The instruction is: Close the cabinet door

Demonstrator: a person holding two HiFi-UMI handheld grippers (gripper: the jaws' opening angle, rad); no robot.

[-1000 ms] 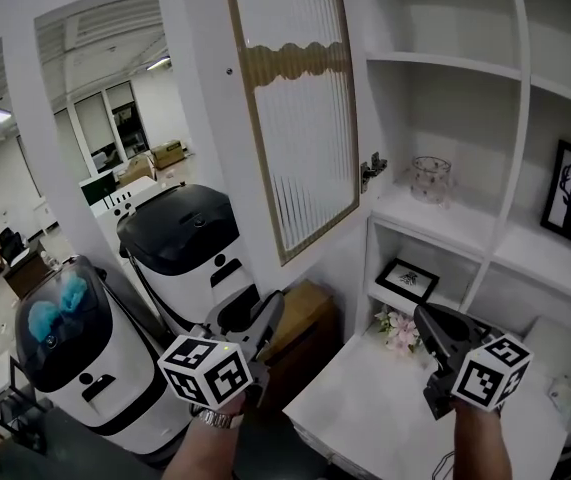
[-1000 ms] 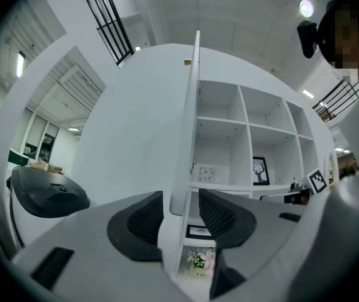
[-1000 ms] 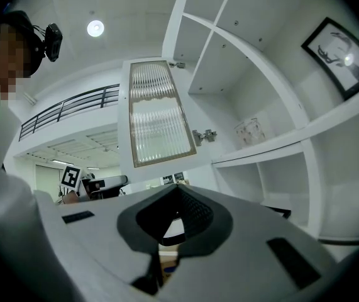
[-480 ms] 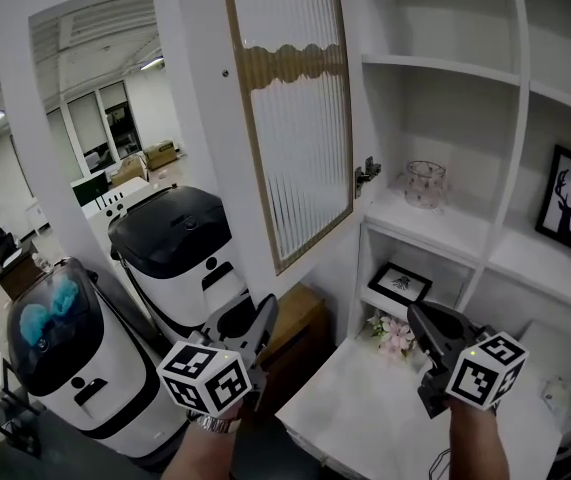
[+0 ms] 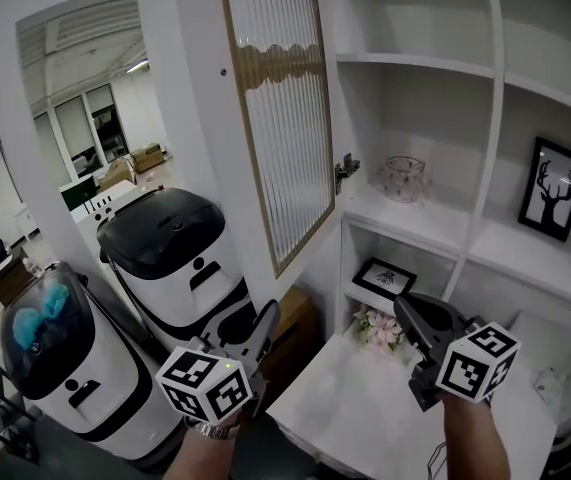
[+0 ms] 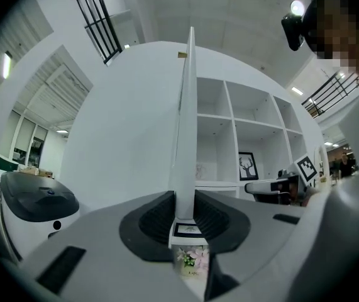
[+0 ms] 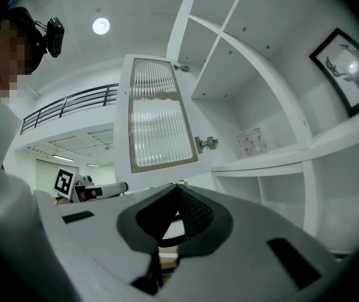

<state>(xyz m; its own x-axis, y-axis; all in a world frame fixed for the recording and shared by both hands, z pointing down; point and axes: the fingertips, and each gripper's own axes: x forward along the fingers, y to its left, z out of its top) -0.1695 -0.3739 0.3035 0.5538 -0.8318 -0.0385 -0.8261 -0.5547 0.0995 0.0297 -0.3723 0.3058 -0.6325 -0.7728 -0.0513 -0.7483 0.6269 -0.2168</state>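
Cabinet door (image 5: 285,118), white-framed with ribbed glass and wood-coloured trim, stands open, its thin edge clamped between the left gripper's (image 6: 184,209) jaws, which have just been closing; the right gripper's (image 7: 176,192) jaws are pressed together, empty.

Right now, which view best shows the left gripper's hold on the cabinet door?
The left gripper view: the cabinet door stands edge-on between the jaws of the left gripper, which have just been closing on it. The head view leaves the contact unclear. The right gripper view shows only the door's ribbed-glass face.
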